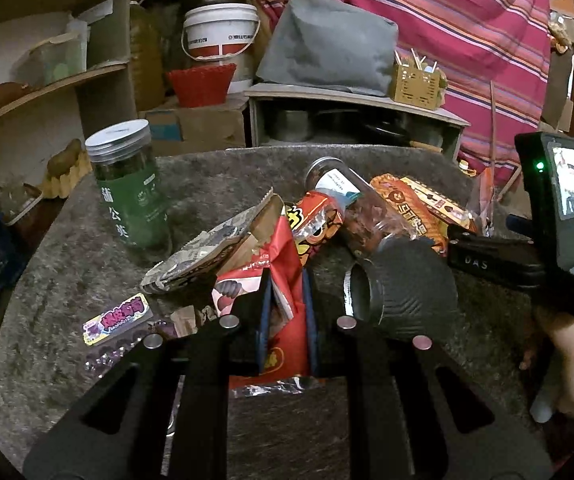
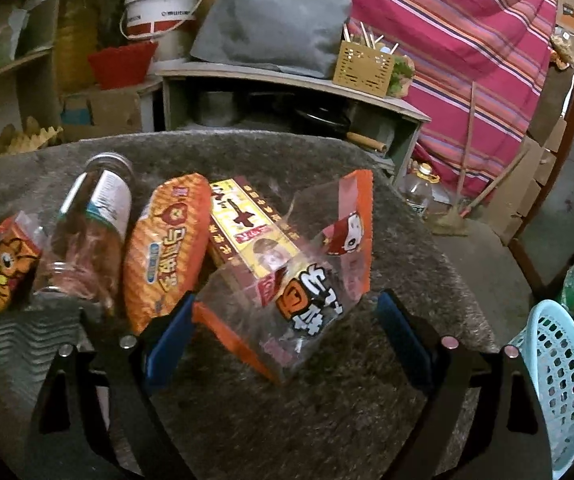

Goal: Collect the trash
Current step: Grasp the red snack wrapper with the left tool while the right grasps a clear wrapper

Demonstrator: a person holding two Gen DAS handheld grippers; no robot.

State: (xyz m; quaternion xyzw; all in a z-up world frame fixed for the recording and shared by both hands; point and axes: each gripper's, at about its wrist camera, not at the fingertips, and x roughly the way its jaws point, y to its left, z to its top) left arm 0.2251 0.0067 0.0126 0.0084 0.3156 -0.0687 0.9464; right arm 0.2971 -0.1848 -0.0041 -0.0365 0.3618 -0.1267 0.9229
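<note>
Item: left gripper (image 1: 287,320), jaws pinching a red wrapper (image 1: 285,280) mid-tabletop for lifting; right gripper (image 2: 287,332), jaws spread around a clear bag (image 2: 287,300) near the tabletop's right edge, beside the basket (image 2: 559,380).

Glossy plastic wrapper (image 2: 307,280); rough matt felt table (image 2: 327,400).

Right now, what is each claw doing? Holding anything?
Left claw: closed on the red foil snack wrapper.
Right claw: open, holding nothing; the clear orange-edged plastic bag lies between its fingers.
</note>
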